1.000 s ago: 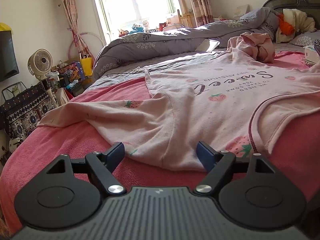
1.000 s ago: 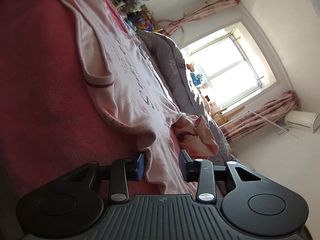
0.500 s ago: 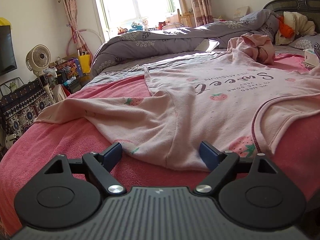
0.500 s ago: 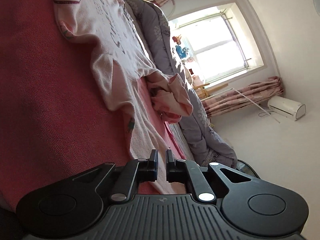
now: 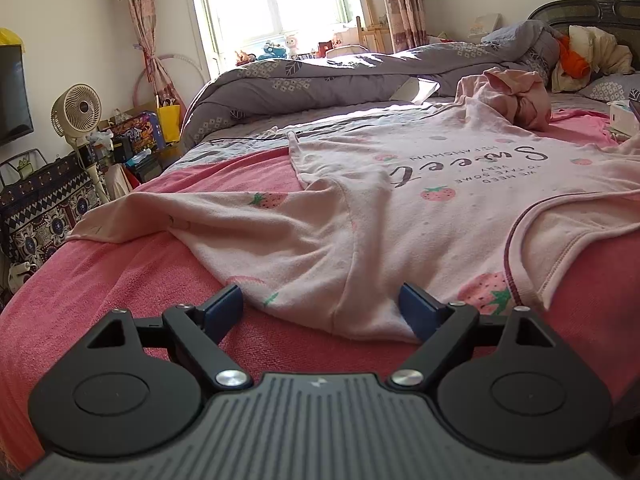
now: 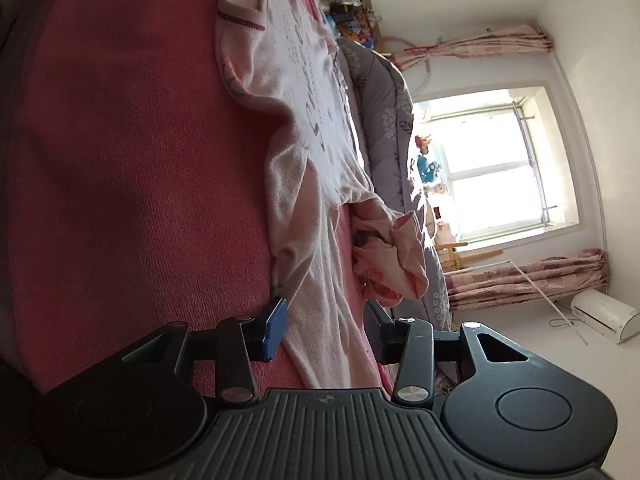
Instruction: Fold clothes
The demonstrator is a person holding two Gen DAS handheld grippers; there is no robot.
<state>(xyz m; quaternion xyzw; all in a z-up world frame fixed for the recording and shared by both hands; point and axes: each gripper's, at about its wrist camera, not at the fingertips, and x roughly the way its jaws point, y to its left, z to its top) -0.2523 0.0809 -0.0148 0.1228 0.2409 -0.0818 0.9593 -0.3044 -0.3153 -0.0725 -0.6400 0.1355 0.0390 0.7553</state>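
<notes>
I have one pink strawberry top [image 5: 460, 200] spread flat on the bed [image 5: 120, 280], neckline toward me and hem toward the window, so its long axis runs away from both cameras; the two sleeves go out sideways, one to each hand.

My left gripper [image 5: 322, 306] stands wide open and grips nothing; the shoulder edge of the top lies directly ahead of it and between the two fingers, with the left sleeve [image 5: 192, 216] trailing off to the left of that; I judge the cloth is just at the fingertips, though I cannot tell whether the right pad touches it.

My right gripper [image 6: 324, 330] is rolled on its side, its jaws opening; the right sleeve [image 6: 316, 280] runs between the fingers, and the pads no longer press on it as far as I can see.

Each hand is nearest its own sleeve; the coming move, I think, turns on the left shoulder lying straight ahead and slightly below the left gripper.

Count: one top laid out; one bunched pink garment [image 5: 520, 96] farther up the bed, near the grey quilt [image 5: 360, 72]; two grippers.
</notes>
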